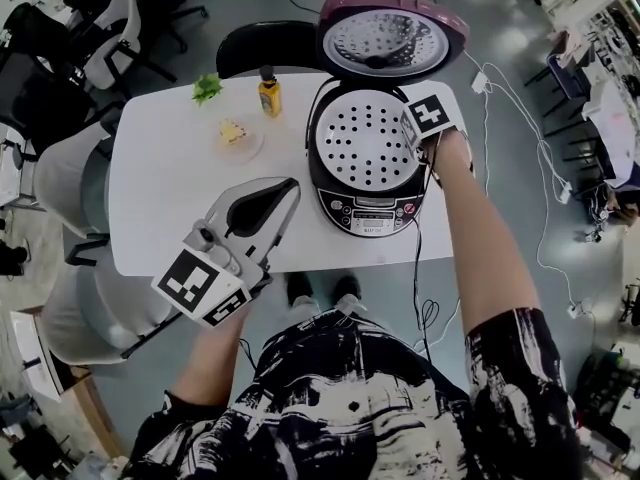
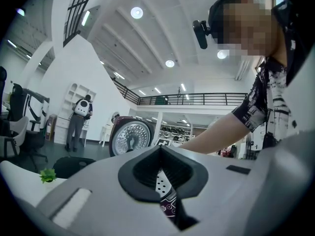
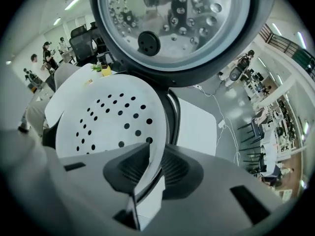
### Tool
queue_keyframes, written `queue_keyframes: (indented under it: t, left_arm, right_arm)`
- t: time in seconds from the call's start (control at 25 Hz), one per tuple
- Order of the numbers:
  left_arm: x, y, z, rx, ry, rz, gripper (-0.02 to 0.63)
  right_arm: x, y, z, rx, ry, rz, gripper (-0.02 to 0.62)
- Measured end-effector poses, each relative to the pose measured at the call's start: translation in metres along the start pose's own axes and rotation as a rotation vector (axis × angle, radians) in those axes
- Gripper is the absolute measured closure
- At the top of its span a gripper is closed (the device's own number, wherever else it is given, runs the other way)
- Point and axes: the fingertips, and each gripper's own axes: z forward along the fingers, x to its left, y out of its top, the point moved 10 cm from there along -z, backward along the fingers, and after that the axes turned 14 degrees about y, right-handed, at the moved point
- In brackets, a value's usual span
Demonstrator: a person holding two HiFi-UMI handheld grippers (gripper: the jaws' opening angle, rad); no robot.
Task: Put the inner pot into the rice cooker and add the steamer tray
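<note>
Right tongs [image 1: 414, 140] point steeply down at the right-hand rim of the steamer tray [image 1: 362, 143]; seen along their own length, they stand narrowly parted, with that thin white rim upright between the pads; the rim lies close against one pad and a sliver of gap shows beside it, so the tongs straddle the rim without clamping it; the perforated tray sits in the mouth of the rice cooker [image 1: 365, 211], which stands on the white worktop [image 1: 160, 198] with its lid [image 1: 385, 38] swung up behind; left tongs [image 1: 285, 190] hover well apart from the tray, over the worktop's near left part, pointing towards the cooker; only a thin slit shows between their pads, with nothing in it; a bottle [image 1: 269, 93], a small plate [image 1: 238, 138] and a green sprig [image 1: 207, 89] rest on the worktop's far side, left of the cooker.
</note>
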Motion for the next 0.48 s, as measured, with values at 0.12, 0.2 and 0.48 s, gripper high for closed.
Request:
queue_keyframes:
  t: [0.12, 0.2, 0.48]
  left_arm:
    - [-0.005, 0.0, 0.001, -0.004, -0.01, 0.001, 0.601]
    - [-0.009, 0.002, 0.003, -0.006, -0.016, 0.001, 0.601]
    - [-0.02, 0.006, 0.008, -0.013, -0.036, 0.012, 0.601]
  right_arm:
    - [0.001, -0.004, -0.002, 0.01, 0.022, -0.019, 0.497]
    - [0.0, -0.007, -0.008, 0.009, 0.028, -0.025, 0.446]
    - [-0.008, -0.015, -0.027, -0.027, -0.003, -0.061, 0.445]
